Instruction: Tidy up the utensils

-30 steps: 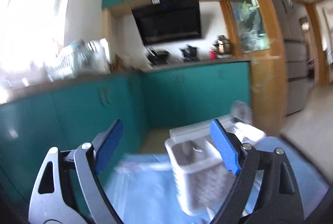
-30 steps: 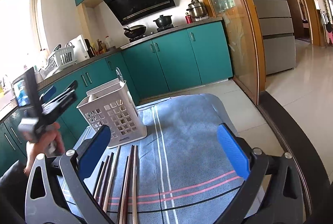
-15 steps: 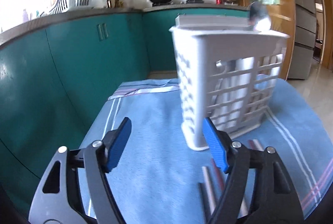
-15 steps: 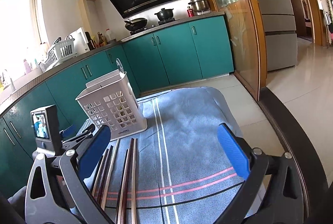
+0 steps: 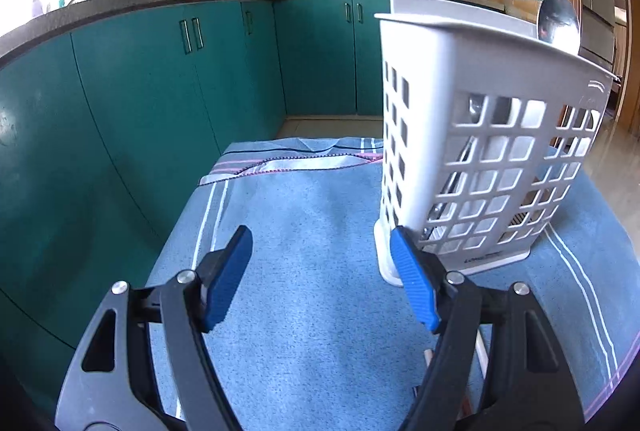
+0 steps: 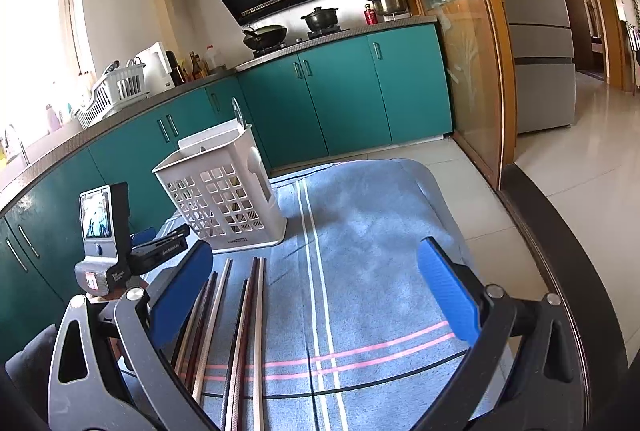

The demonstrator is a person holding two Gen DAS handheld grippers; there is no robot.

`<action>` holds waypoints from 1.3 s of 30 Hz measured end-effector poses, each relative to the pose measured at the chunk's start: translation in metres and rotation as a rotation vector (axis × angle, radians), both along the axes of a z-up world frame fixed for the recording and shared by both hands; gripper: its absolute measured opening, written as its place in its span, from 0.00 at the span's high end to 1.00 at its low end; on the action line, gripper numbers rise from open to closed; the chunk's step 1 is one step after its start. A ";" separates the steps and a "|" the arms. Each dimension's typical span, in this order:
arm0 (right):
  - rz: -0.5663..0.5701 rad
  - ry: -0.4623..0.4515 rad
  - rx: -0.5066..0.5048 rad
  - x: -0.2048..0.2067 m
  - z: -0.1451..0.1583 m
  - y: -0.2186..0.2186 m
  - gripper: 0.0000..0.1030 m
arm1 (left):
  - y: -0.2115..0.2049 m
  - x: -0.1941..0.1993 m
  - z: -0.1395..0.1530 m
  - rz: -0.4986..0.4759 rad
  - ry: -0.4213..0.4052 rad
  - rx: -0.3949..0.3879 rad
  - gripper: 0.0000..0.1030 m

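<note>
1. Left gripper [image 5: 320, 259] has come down from its raised, blurred pose of a second ago: its view then took in the wall cabinets and range hood, now it sits low over the blue cloth [image 5: 304, 231].
2. Since half a second ago it has closed in on the white utensil basket [image 5: 480, 151], which fills more of the left wrist view; the right blue pad [image 5: 412, 283] now overlaps the basket's near bottom corner.
3. From the right wrist view, the left gripper [image 6: 160, 245] has dropped from beside the basket [image 6: 224, 199] to low at the chopsticks [image 6: 236, 311], edging closer to the basket base.
4. Right wrist view has tilted slightly.
</note>
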State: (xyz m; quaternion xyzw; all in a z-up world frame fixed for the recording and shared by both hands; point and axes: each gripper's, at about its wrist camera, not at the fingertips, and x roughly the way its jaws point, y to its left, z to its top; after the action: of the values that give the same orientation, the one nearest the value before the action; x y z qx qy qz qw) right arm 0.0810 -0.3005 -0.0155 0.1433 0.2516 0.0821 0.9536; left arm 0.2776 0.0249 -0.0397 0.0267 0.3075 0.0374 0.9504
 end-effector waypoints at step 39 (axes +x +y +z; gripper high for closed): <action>0.127 0.167 -0.229 0.004 -0.023 0.055 0.03 | -0.026 -0.044 -0.035 -0.099 0.341 -0.185 0.78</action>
State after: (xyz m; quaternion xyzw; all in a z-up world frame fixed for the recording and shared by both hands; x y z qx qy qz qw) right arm 0.0852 -0.2451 -0.0382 0.0239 0.3463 0.1008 0.9324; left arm 0.2338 -0.0015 -0.0748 -0.0395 0.4645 -0.0430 0.8836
